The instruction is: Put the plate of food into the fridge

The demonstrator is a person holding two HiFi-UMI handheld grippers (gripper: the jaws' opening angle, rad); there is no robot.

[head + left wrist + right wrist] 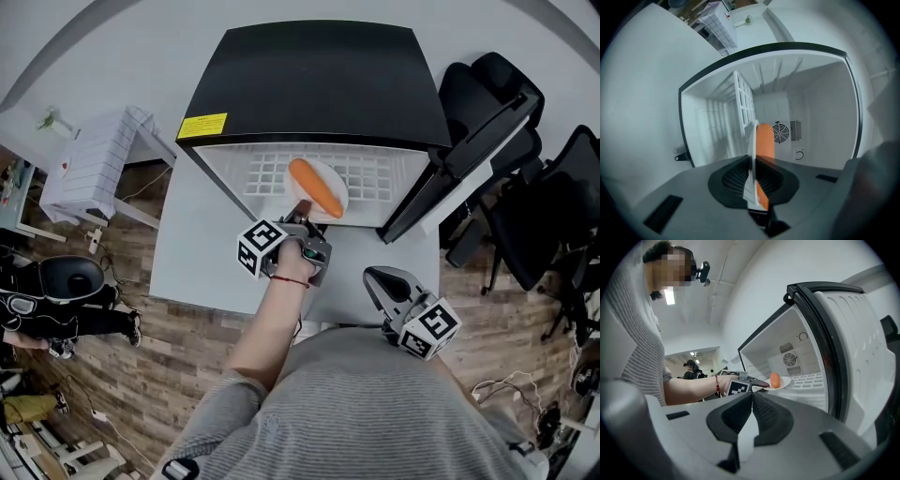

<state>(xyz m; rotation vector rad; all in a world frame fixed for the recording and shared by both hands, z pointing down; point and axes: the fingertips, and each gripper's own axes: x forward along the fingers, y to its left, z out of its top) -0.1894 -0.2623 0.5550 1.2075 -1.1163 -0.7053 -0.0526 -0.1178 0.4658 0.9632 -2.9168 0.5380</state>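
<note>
A: What has the left gripper (302, 212) got?

B: Its jaws are narrow, clamped on the near rim of a white plate (330, 175). In the left gripper view the plate (751, 154) runs edge-on between the pads, with a long orange piece of food (765, 140) lying on it.

A: And where is the plate?

B: Inside the mouth of the fridge (314, 80), over the front part of the white wire shelf (265, 174). I cannot tell whether it rests on the wires or hangs just above them. A round fan grille (779, 132) sits on the fridge's far wall beyond it.

A: Anything close to it?

B: The fridge door (420, 199) is swung out to the right of the opening, running back toward the person. It stands between the shelf and two black office chairs (506, 122) crowded at the far right.

A: The right gripper (372, 276)?

B: Jaws together with nothing in them, held low and near the person's body, to the right of the left arm and near the free edge of the door.

A: What else is around?

B: The fridge sits on a white bench (187, 253). A yellow label (202, 125) is on the fridge's top at its left front corner. To the left, a white slatted rack (94, 164) stands over the wooden floor (141, 366).
</note>
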